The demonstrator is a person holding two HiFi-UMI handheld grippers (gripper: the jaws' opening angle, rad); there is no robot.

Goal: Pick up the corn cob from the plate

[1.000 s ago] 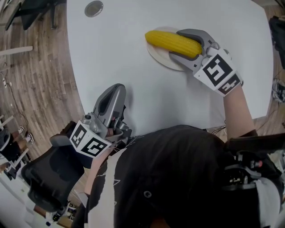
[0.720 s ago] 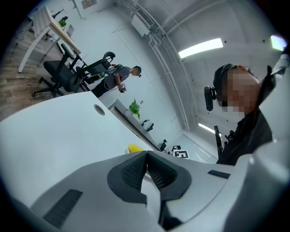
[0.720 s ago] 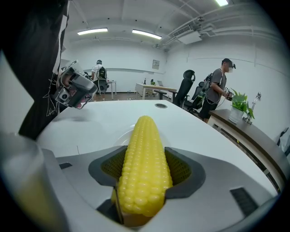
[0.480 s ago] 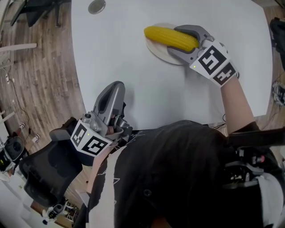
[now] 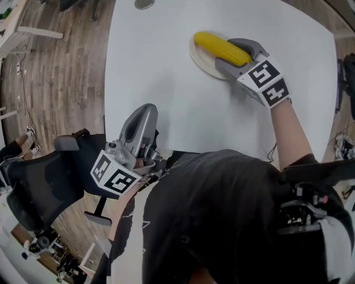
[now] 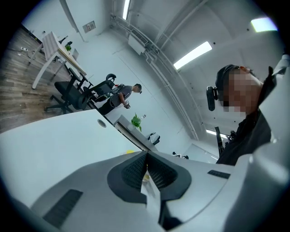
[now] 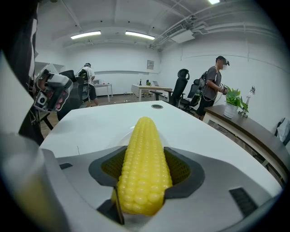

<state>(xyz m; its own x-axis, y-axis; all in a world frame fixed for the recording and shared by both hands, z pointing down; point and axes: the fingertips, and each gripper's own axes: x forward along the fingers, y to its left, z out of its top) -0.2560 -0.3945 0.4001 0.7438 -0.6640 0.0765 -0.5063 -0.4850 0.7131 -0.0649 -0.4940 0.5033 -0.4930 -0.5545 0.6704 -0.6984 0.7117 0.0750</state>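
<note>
A yellow corn cob [image 5: 222, 49] [image 7: 144, 166] lies over a small white plate [image 5: 201, 60] on the far side of the white table [image 5: 177, 100]. My right gripper [image 5: 237, 56] [image 7: 146, 170] is shut on the corn cob's near end, its dark pads pressed on both sides. Whether the cob touches the plate cannot be told. At the table's near left edge my left gripper [image 5: 141, 123] [image 6: 147, 168] is shut and empty, its pads meeting.
A round grey grommet [image 5: 144, 4] [image 7: 157, 106] sits in the table's far side. Wooden floor and a black office chair [image 5: 39, 183] lie left of the table. People and office chairs stand in the room behind, seen in the right gripper view.
The head view has shifted, so the table and plate sit further right in it. My right gripper stays shut on the corn cob over the plate. The left gripper has hardly moved.
</note>
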